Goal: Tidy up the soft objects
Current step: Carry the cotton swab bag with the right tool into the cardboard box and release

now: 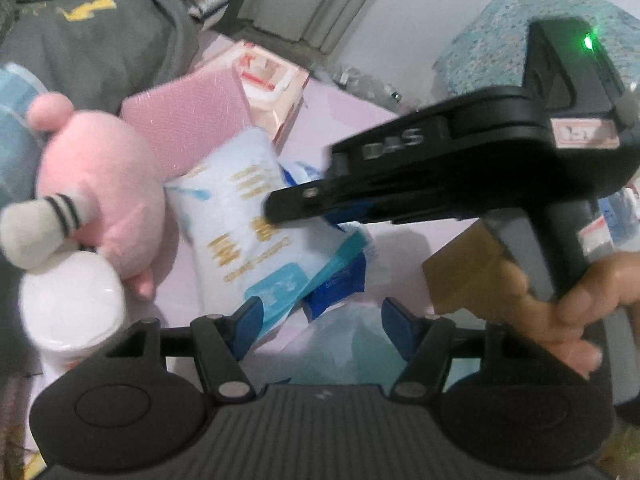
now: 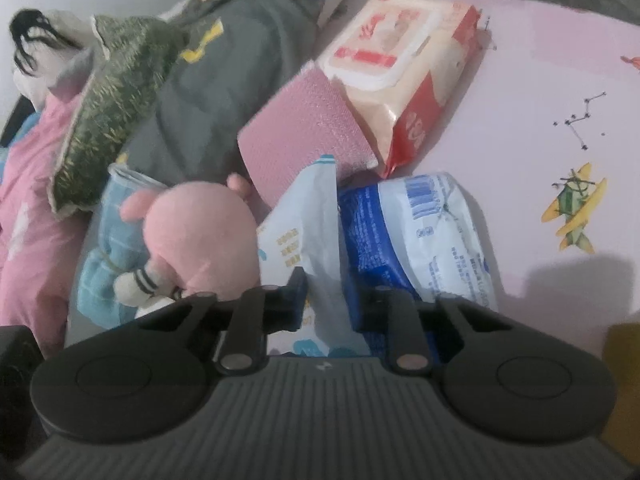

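The thing you are working is the pale blue-and-white plastic pack with gold lettering (image 2: 316, 216), crinkled and soft, lying on the pink printed mat (image 2: 560, 92) in the middle of the pile. The round pink plush toy (image 2: 200, 240) presses against its left side, a blue-and-white plastic pack with a barcode (image 2: 420, 224) lies against its right, and a pink textured foam block (image 2: 308, 124) and a red-and-cream wipes pack with a flip lid (image 2: 400, 52) sit just behind it.

Your right gripper (image 2: 328, 300) has its jaws drawn close together on that pale pack, pinching its raised edge between the pads; in the left wrist view the same tool reaches in from the right, its tip on the pack's face. Your left gripper (image 1: 322, 312) stands with its blue-padded fingers (image 1: 250, 312) apart, nothing pressed between them, over a translucent pale bag (image 1: 344, 344) at the pile's near edge.

Both views are blurred, so the lettering cannot be read. The right tool's body hides much of the mat from the left camera. A white rounded object (image 1: 72, 304) at the left is too soft to identify, and whether the left fingers touch the bag cannot be told.
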Tool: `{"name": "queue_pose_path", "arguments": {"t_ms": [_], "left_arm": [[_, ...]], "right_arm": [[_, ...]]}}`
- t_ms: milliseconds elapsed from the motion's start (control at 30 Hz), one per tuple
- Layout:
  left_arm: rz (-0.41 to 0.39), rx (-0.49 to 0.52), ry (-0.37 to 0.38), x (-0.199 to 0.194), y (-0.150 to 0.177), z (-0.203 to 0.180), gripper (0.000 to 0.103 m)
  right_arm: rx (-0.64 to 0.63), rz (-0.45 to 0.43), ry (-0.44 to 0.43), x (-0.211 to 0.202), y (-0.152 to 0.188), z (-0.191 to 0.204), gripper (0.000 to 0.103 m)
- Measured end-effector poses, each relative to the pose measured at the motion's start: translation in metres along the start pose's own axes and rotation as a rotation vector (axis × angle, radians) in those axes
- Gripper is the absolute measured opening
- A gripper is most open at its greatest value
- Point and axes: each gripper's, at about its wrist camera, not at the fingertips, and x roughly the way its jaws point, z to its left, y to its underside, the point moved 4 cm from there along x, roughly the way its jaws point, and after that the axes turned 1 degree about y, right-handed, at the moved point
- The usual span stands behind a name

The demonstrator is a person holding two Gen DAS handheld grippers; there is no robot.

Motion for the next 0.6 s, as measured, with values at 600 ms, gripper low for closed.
{"name": "queue_pose_path", "arguments": {"t_ms": [600], "left_arm": [[0.032, -0.169, 0.04, 0.02, -0.011, 0.016, 0.077]], "right_arm": [[0.167, -0.069, -0.097, -0.038, 0.012, -0.042, 0.012]]}}
